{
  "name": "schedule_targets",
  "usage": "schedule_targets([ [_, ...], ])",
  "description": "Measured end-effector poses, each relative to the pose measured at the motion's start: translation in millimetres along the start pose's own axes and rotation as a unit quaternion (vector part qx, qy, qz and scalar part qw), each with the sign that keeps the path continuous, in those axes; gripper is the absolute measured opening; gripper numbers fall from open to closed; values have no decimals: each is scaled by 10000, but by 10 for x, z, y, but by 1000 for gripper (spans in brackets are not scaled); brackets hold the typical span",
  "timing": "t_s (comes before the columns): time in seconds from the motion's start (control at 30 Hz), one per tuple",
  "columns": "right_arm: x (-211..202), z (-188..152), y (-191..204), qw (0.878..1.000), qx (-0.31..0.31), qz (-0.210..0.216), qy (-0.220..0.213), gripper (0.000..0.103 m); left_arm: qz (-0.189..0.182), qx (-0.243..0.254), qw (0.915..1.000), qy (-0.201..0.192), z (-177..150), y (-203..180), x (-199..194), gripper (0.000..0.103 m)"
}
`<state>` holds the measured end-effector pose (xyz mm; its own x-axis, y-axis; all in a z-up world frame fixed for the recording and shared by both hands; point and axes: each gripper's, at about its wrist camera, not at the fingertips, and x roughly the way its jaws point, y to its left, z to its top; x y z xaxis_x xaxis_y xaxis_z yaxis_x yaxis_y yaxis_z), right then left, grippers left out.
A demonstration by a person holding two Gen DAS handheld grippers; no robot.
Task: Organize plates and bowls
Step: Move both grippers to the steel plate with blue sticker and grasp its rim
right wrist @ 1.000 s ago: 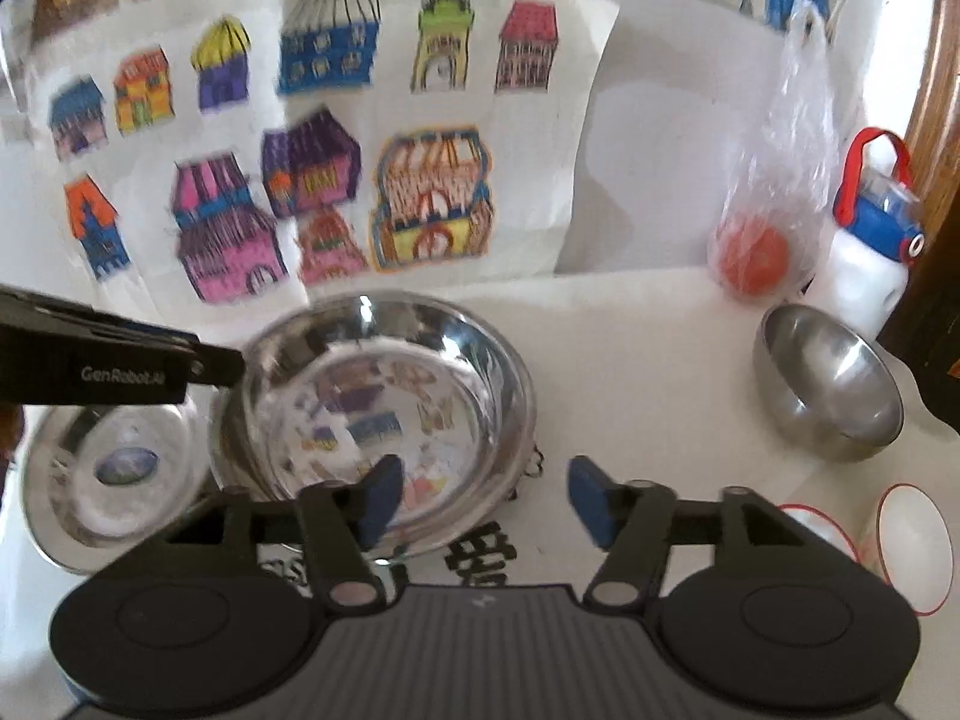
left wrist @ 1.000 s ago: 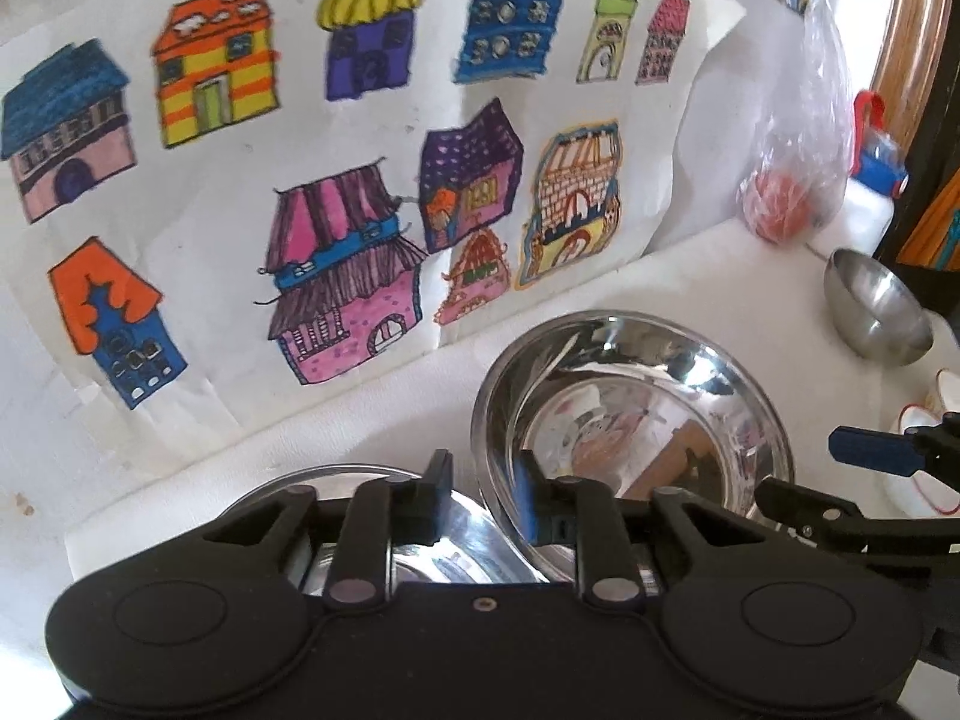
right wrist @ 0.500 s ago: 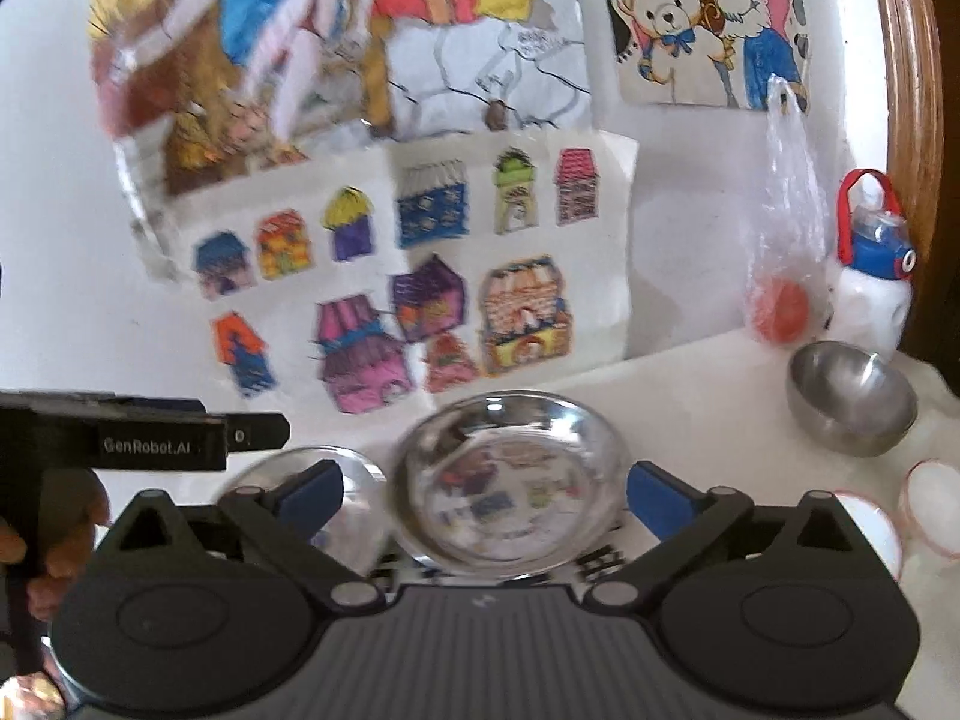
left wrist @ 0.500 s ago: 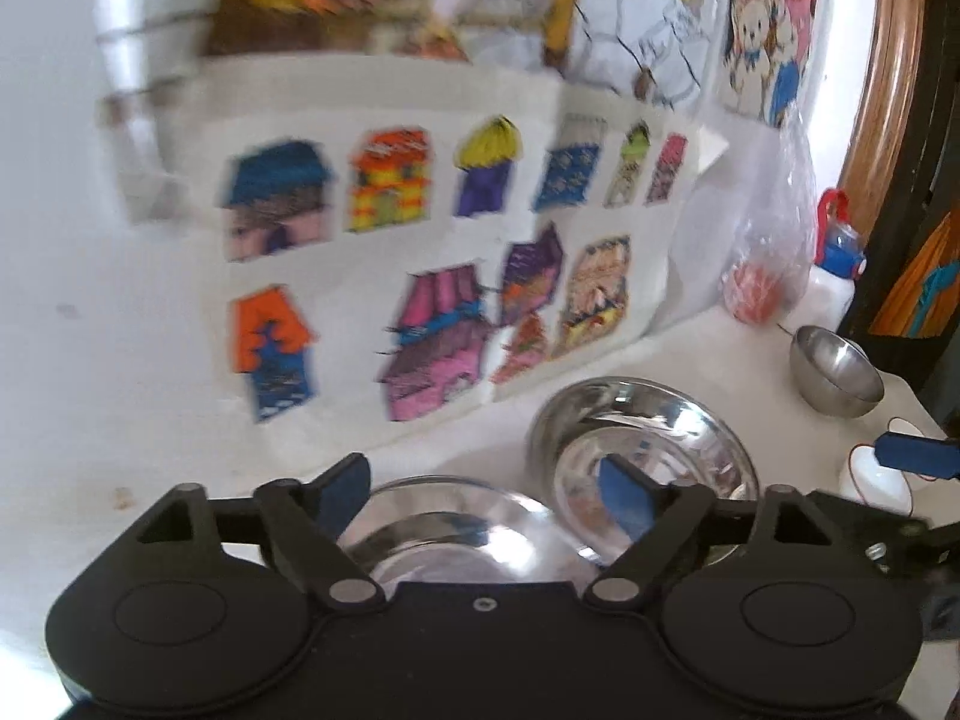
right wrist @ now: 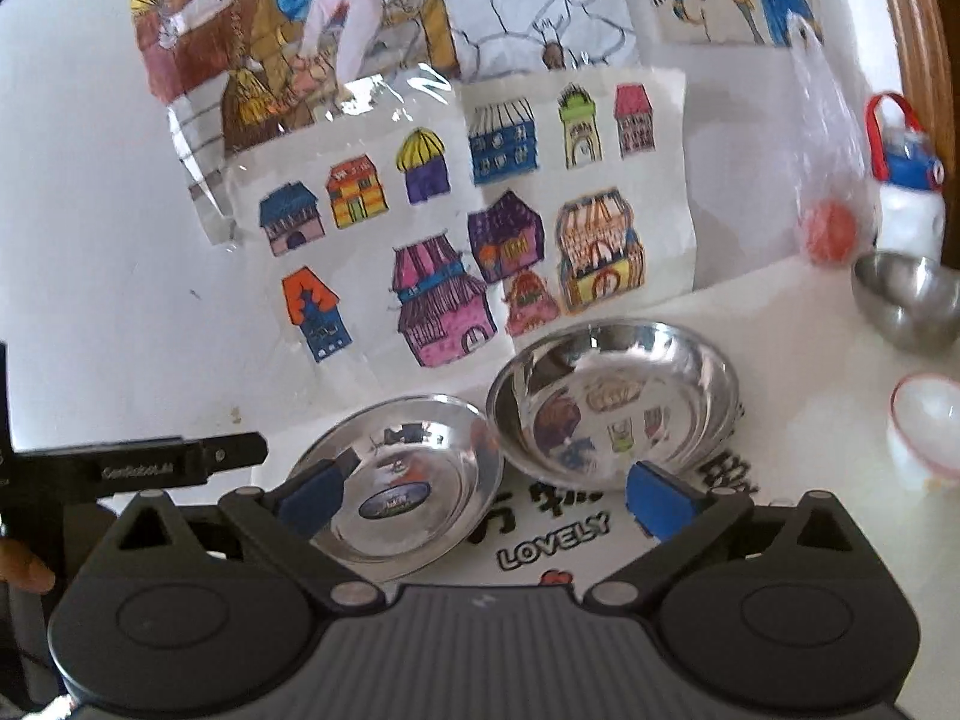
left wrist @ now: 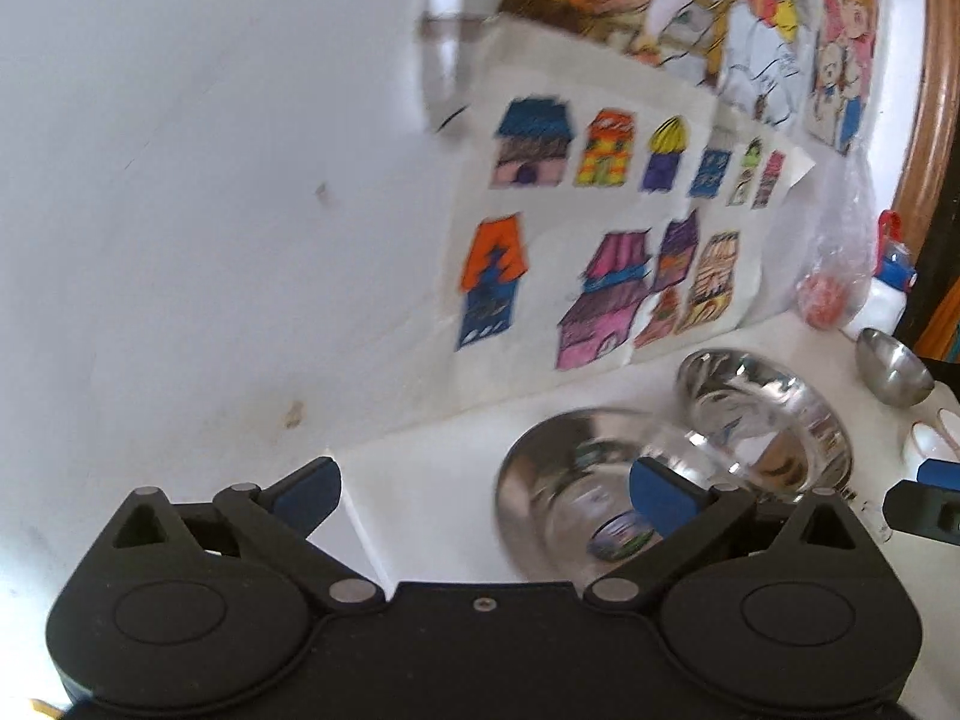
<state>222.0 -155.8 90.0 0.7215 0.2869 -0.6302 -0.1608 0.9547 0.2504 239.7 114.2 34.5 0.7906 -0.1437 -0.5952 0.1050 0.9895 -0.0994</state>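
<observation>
A small steel plate with a sticker lies on the white table, and a larger steel plate leans on its right rim. Both show in the left wrist view, the small plate and the large plate. A steel bowl stands at the far right, also in the left wrist view. A white bowl with a red rim sits in front of it. My left gripper is open and empty, raised left of the plates. My right gripper is open and empty, above the plates' near edge.
Coloured drawings of houses hang on the white wall behind the table. A clear bag with an orange ball and a white bottle with a red handle stand at the back right. A table mat reads LOVELY.
Both grippers have opened wide and pulled back and up from the plates. The left gripper has swung left toward the wall. The large plate stays leaning on the small one.
</observation>
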Motion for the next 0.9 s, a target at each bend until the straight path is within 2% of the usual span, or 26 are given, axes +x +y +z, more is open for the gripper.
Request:
schedule_targets([
  [0.17,171,-157,19,9993,356,-31,58,103,-17,-66,10000,56,-149,126,86,102],
  [0.33,349,-283,-40,9958,862,62,307,100,-62,14,9999,139,-247,152,204,102],
  [0.5,422,-326,-19,9954,894,-6,337,98,-180,42,9998,118,-292,161,267,102],
  [0.9,478,-325,45,9962,829,-174,220,84,-361,225,9991,51,-338,126,311,99],
])
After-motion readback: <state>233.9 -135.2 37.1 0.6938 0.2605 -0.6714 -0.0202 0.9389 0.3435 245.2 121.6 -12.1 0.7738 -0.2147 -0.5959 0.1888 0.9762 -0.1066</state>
